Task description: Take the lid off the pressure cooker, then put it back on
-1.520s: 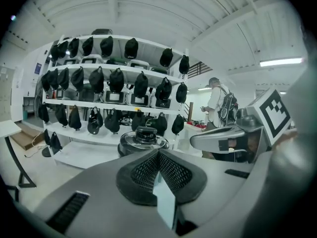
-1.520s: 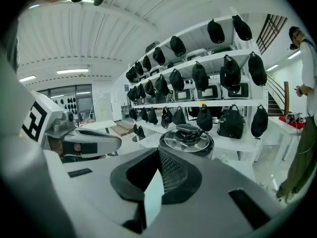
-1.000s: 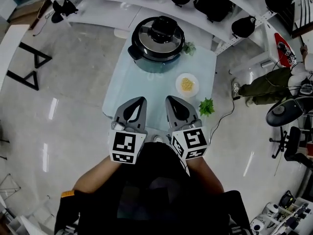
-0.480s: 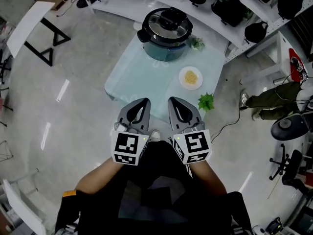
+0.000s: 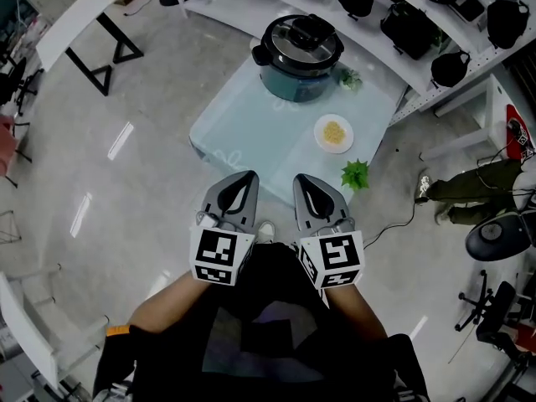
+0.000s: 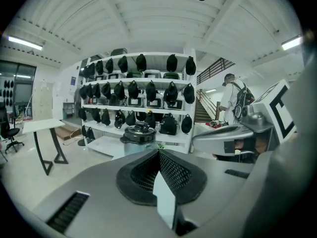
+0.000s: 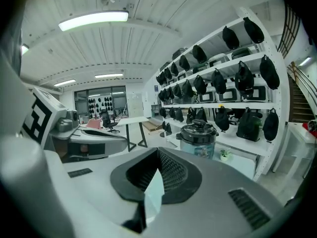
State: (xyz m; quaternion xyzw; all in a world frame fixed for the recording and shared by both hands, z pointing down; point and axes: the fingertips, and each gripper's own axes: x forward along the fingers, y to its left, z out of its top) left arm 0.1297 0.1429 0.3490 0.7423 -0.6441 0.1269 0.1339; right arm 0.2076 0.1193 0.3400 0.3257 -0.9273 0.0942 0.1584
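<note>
Both forearms tucked in close to the body, left gripper and right gripper side by side, tipped slightly down, jaws pressed together on nothing — the pressure cooker, lid on, sits well ahead at the table's far end.

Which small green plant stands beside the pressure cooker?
The paler plant at the table's far edge; the brighter plant stands at the near edge, past the plate.

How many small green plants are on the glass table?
2: a green plant beside the black-lidded pressure cooker at the far edge, another green plant at the near right corner.
</note>
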